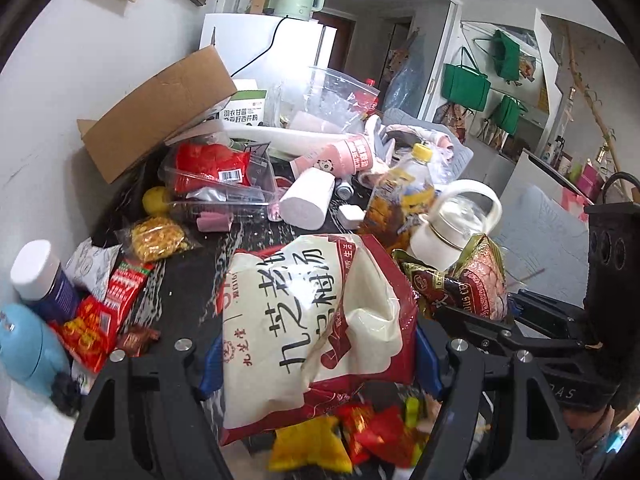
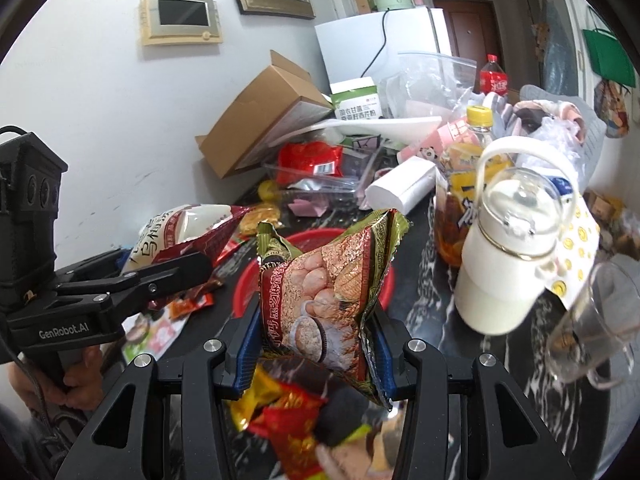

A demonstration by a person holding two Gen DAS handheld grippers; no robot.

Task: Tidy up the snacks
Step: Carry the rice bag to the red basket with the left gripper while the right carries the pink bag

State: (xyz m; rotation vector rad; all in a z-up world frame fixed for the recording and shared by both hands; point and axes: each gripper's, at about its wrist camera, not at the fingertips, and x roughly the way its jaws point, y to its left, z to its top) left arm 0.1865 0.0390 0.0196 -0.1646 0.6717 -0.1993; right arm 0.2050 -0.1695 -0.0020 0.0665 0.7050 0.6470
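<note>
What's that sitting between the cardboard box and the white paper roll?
A clear plastic bin holding a red snack packet lies between the cardboard box and the white paper roll; both views show it.

My left gripper [image 1: 316, 364] clamps a white-and-red bag [image 1: 312, 320]; at two o'clock my right gripper [image 1: 476, 320] grips a green-and-red packet [image 1: 464, 280], white bottle [image 1: 448, 228] behind it

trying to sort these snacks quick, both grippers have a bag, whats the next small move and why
Probably lower the green and red bag, pinched in the right gripper, into the red basket just beyond it. The left gripper holds the white and red bag, which can follow.
</note>
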